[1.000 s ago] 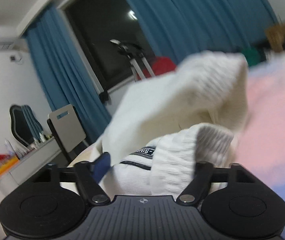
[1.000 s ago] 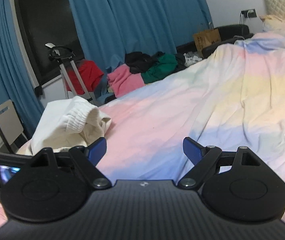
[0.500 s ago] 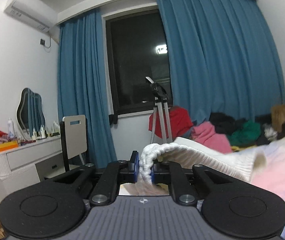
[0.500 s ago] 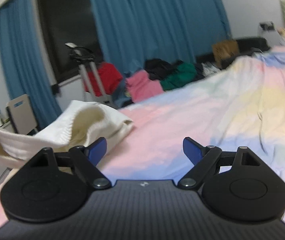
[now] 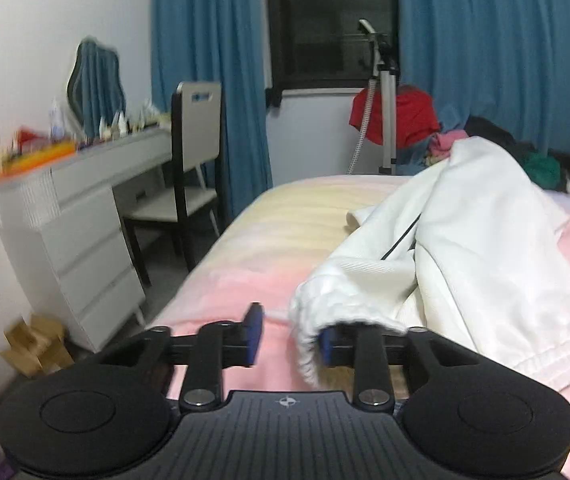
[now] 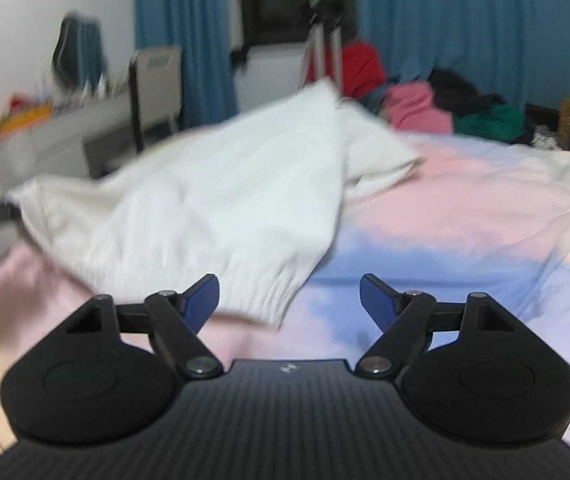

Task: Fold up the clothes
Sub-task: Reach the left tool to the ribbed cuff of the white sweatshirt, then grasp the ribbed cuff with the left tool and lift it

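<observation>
white sweater [image 5: 485, 248] sprawled on pastel bed [image 5: 285, 216]; left gripper [image 5: 289, 340] open (cuff draped over right finger), right gripper [image 6: 289, 300] wide open, empty.

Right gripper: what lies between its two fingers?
The white garment's ribbed hem lies beside the left finger of the open right gripper; otherwise only bedspread, per the right wrist view.

A ribbed cuff of the white garment [image 5: 465, 240] drapes over the left gripper's [image 5: 289, 336] right finger, hiding its tip. The dresser clutter [image 6: 25, 114] is blurred beyond telling.
</observation>
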A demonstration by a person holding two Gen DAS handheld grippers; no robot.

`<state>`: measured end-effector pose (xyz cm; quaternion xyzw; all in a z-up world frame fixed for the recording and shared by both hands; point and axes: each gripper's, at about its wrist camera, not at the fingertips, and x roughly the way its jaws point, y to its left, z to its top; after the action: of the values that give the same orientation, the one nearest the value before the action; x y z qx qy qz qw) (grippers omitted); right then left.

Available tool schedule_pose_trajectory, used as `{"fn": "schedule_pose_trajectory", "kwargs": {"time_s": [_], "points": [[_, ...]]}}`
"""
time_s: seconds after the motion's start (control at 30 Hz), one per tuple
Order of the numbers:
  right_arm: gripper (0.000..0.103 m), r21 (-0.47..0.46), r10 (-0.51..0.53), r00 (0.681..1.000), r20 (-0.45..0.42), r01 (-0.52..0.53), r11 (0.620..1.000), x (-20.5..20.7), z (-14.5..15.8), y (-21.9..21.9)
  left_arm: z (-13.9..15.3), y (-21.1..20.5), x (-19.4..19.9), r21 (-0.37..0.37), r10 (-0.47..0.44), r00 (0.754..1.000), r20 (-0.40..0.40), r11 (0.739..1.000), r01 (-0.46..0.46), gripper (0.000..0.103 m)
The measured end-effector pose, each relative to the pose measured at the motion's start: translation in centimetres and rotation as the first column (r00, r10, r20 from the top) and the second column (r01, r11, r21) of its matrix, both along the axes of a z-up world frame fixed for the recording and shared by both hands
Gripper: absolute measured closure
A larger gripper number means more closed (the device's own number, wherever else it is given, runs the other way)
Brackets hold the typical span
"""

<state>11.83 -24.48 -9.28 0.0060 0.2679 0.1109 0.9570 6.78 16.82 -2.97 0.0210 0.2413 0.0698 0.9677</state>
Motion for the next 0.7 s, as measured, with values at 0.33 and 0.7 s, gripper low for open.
{"fn": "schedule_pose_trajectory", "kwargs": {"time_s": [0.33, 0.7], "points": [[0.039, 0.005, 0.008, 0.988, -0.153, -0.007, 1.000, 4.1, -4.6, 1.9, -2.2, -6.0, 0.2, 0.296, -0.122, 0.992, -0.036, 0.947, 0.127, 0.050], [0.042, -0.016, 0.041, 0.993, -0.113, -0.043, 0.999, 2.4, -2.4, 3.0, -5.2, -12.8, 3.1, 0.549, -0.194, 0.981, 0.013, 0.821, 0.156, 0.041]]}}
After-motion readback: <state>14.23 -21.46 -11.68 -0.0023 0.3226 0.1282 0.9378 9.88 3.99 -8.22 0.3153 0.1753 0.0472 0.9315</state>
